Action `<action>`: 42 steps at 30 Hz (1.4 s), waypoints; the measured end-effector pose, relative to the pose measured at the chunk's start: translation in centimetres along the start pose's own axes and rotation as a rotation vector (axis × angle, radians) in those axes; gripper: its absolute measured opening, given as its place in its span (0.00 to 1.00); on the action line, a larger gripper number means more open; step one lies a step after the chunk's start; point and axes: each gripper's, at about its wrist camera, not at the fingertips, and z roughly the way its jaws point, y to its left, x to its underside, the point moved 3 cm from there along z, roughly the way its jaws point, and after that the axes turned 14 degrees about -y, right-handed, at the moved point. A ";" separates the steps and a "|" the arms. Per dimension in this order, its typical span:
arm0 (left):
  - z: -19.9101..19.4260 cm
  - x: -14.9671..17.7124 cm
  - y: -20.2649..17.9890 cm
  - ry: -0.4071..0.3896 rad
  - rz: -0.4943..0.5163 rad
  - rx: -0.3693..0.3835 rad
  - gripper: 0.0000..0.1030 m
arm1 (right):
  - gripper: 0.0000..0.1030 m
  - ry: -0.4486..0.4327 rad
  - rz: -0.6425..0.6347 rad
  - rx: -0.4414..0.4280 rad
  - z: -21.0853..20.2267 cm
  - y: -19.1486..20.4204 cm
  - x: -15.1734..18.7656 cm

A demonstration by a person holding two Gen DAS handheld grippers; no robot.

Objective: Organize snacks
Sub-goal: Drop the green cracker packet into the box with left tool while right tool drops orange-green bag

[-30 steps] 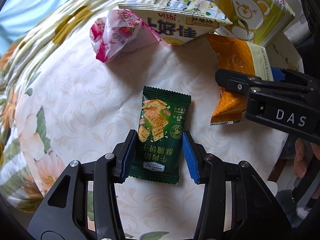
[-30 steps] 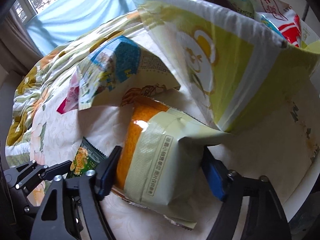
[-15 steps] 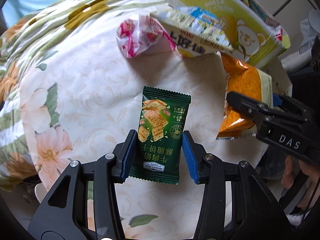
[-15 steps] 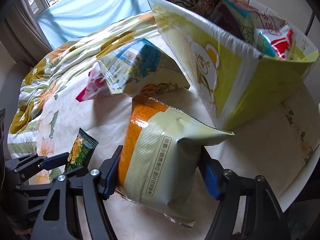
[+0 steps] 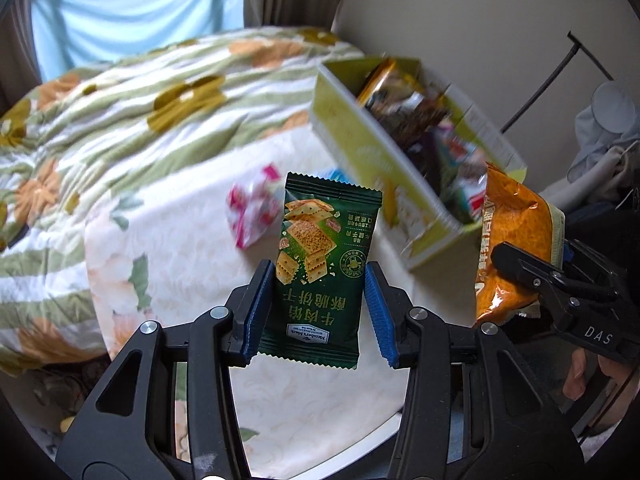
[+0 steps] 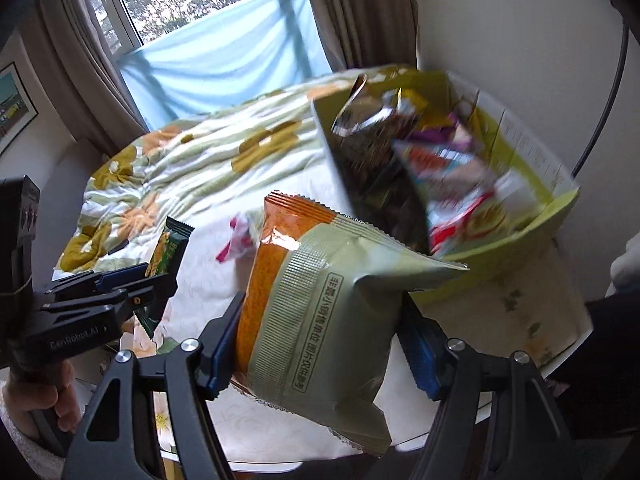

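My left gripper (image 5: 318, 312) is shut on a dark green cracker packet (image 5: 324, 264) and holds it in the air above the table; it also shows in the right wrist view (image 6: 168, 250). My right gripper (image 6: 320, 340) is shut on an orange and pale green snack bag (image 6: 320, 312), lifted off the table; the bag shows at the right of the left wrist view (image 5: 510, 240). A yellow-green cardboard box (image 5: 360, 148) full of snack bags stands behind, also in the right wrist view (image 6: 500, 248).
A pink and white snack bag (image 5: 250, 212) lies on the round table with a floral cloth (image 5: 120, 152). The table's white edge (image 5: 360, 440) is near me. A window with curtains (image 6: 200, 40) is behind. A wall (image 5: 480, 20) stands behind the box.
Both grippers have risen from the table with their packets held. The table, box and pink bag now look farther below and away.
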 end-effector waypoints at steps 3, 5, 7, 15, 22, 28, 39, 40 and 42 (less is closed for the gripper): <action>-0.3 -2.5 -2.9 -0.045 0.010 -0.001 0.41 | 0.64 -0.036 -0.019 -0.004 -0.8 -2.6 -2.7; 0.0 -4.1 -5.0 -0.070 -0.003 0.007 0.40 | 0.64 -0.047 -0.037 -0.010 -1.1 -4.6 -4.3; 0.9 -5.7 -7.2 -0.093 -0.030 0.024 0.40 | 0.64 -0.063 -0.050 -0.012 -1.2 -6.4 -6.0; 7.6 -11.0 -16.0 -0.102 -0.033 0.045 0.41 | 0.64 -0.053 -0.089 -0.043 -0.1 -13.3 -9.8; 14.2 -14.1 -19.7 -0.062 -0.050 -0.018 0.41 | 0.64 -0.010 -0.110 -0.088 2.1 -16.8 -11.2; 16.6 -14.9 -20.0 -0.032 -0.039 -0.122 0.80 | 0.64 0.038 -0.106 -0.119 4.0 -18.4 -11.2; 10.4 -11.1 -16.0 -0.084 -0.115 -0.158 0.99 | 0.64 0.051 -0.095 -0.130 4.5 -18.6 -11.4; 9.8 -10.8 -15.8 -0.089 -0.115 -0.166 0.99 | 0.64 0.051 -0.114 -0.130 4.6 -18.2 -11.5; 8.7 -10.2 -15.3 -0.098 -0.108 -0.192 0.99 | 0.65 0.056 -0.147 -0.132 5.2 -17.7 -11.7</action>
